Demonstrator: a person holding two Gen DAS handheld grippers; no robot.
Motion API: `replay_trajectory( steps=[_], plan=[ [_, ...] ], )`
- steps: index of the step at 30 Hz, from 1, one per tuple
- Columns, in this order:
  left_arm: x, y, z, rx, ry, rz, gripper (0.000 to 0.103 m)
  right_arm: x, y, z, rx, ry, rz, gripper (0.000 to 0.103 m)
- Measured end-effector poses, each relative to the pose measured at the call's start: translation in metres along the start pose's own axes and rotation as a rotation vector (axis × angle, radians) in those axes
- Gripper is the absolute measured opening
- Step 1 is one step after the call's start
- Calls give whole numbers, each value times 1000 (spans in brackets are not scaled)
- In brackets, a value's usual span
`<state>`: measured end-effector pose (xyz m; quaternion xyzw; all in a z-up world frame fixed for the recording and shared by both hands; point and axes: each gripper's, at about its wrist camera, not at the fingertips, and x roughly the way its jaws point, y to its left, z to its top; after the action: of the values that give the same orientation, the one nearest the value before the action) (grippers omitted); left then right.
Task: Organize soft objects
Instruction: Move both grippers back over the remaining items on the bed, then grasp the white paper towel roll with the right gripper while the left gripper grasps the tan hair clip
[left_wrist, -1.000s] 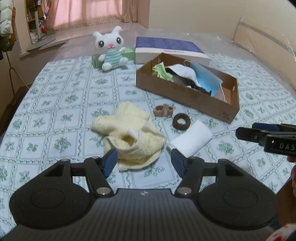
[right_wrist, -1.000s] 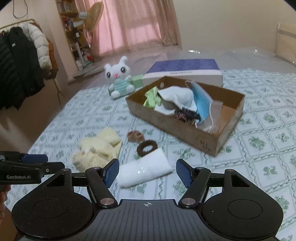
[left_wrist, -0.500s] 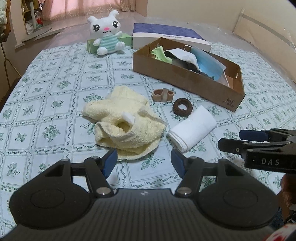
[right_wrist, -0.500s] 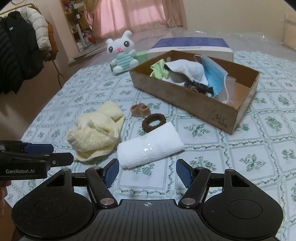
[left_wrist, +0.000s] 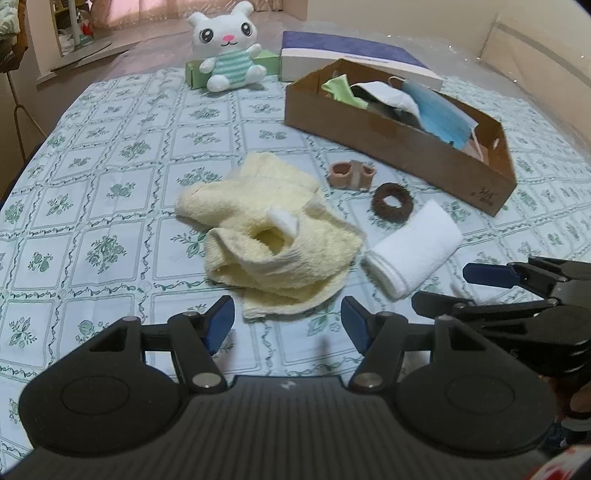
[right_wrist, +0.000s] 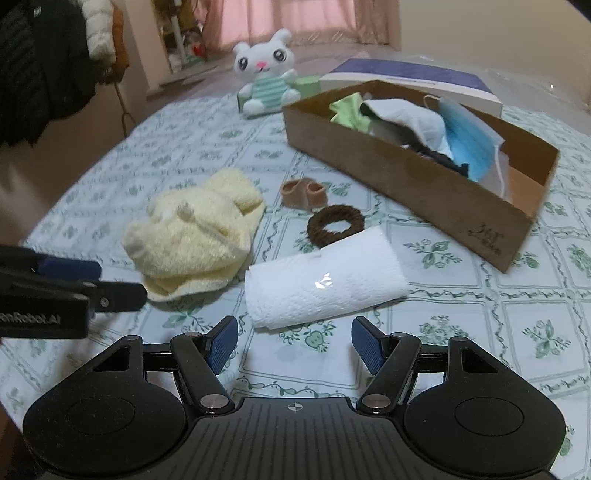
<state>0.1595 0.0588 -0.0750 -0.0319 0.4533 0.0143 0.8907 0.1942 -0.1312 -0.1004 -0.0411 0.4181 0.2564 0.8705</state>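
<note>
A crumpled yellow towel (left_wrist: 266, 236) lies on the patterned bedspread just beyond my left gripper (left_wrist: 286, 323), which is open and empty. A folded white cloth (right_wrist: 325, 280) lies right in front of my right gripper (right_wrist: 291, 341), also open and empty. Behind them sit a brown hair scrunchie (right_wrist: 335, 224) and a small tan rubbery piece (right_wrist: 303, 192). A cardboard box (right_wrist: 424, 184) at the right holds a blue face mask, white and green cloths and something dark. In the left wrist view the right gripper (left_wrist: 517, 291) shows at the right edge near the white cloth (left_wrist: 413, 247).
A white plush bunny (left_wrist: 229, 51) sits at the far edge against a green carton (left_wrist: 195, 72). A purple-and-white flat box (left_wrist: 351, 55) lies behind the cardboard box (left_wrist: 399, 147). Dark coats hang at the left in the right wrist view.
Both grippers have come down and closer to the bed: the yellow towel and the white cloth now loom larger. The jaws' openings have not changed.
</note>
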Motion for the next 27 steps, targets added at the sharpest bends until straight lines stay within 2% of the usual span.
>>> replay_trajectory(
  steps=[6, 10, 20, 22, 27],
  plan=[
    [8, 6, -2, -11, 15, 7, 61, 23, 9, -1, -16, 16, -30, 68],
    [10, 5, -2, -12, 20, 2, 61, 31, 4, -3, -8, 0, -91, 68],
    [11, -14, 5, 24, 1, -60, 61, 5, -56, -12, 71, 22, -206, 68],
    [11, -19, 8, 37, -6, -79, 61, -3, -63, -11, 104, 19, -203, 68],
    [17, -29, 18, 66, -16, -99, 61, -14, -64, 5, 176, -47, -112, 68]
  ],
)
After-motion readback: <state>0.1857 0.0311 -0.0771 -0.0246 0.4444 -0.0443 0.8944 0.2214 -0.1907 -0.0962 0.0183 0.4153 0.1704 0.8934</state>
